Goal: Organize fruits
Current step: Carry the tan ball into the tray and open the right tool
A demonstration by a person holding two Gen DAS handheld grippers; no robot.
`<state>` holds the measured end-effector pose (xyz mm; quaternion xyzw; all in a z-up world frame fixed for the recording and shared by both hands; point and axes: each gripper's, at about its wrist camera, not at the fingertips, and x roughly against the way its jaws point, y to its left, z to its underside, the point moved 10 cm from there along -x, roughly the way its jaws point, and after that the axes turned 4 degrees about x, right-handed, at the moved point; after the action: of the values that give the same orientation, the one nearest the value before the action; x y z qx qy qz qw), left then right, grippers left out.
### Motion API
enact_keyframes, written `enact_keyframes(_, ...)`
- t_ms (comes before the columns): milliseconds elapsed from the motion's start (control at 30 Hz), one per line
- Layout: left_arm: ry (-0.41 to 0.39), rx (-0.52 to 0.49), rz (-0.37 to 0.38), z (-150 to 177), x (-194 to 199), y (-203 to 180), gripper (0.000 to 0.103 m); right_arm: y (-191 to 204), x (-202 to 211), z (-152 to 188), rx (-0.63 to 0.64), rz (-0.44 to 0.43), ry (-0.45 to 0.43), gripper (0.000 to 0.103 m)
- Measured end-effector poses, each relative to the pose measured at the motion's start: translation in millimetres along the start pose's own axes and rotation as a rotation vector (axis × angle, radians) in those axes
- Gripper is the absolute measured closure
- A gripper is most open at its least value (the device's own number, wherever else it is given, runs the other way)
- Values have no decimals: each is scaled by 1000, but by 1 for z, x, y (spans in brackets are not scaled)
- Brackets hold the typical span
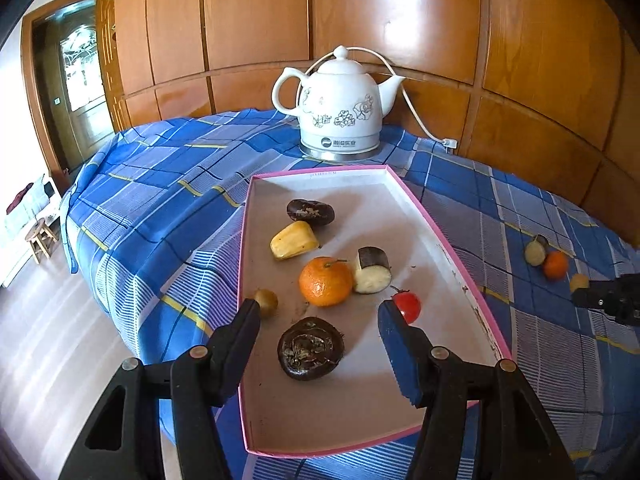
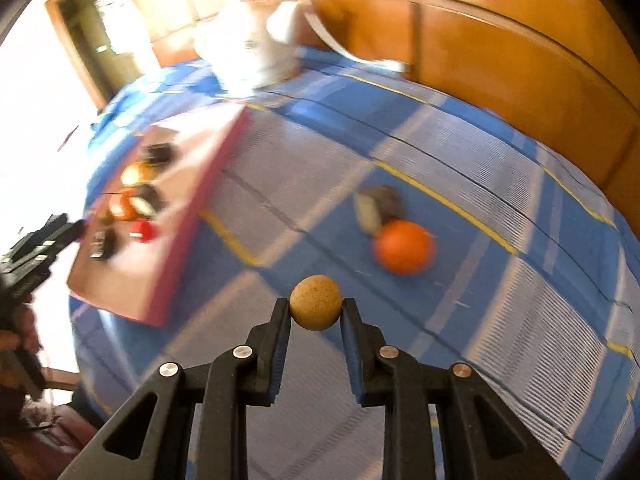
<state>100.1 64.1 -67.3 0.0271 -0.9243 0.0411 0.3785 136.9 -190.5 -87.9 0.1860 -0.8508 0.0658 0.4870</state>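
Hand-held gripper on my right (image 2: 316,312) is clenched on a small tan round fruit (image 2: 316,303), lifted clear of the blue plaid cloth at lower centre of its blurred view. My left hand-held gripper (image 1: 320,312) hangs released over the pink-rimmed tray (image 1: 452,248), grasping nothing. By my count seven pieces already lie in the tray: a mandarin (image 1: 325,281), a yellow piece (image 1: 294,240), a cut dark-skinned chunk (image 1: 372,270), a small red fruit (image 1: 408,306), two dark brown pieces and a small brownish one at the left rim. Still loose on the worktop at right: an orange (image 2: 404,247) touching another cut chunk (image 2: 378,204). I judge the job well over halfway.
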Motion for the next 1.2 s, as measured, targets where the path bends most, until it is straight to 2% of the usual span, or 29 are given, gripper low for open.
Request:
enact_keyframes(333, -4, 29, -15, 4, 2, 14, 41, 125, -13, -31, 131, -221, -25, 78)
enact_keyframes(533, -11, 66, -43, 4, 4, 34, 41, 168, -29, -45, 171, -269, -21, 77)
enact_keyframes(800, -12, 119, -80, 6, 4, 63, 41, 195, -62, -60, 158, -287, 15, 77)
enact_keyframes(900, -11, 127, -82, 6, 4, 66, 41, 200, -72, -63, 142, -291, 24, 68)
enact_keyframes(1200, -15, 103, -56, 6, 7, 53, 41, 183, -51, -62, 132, -266, -19, 67)
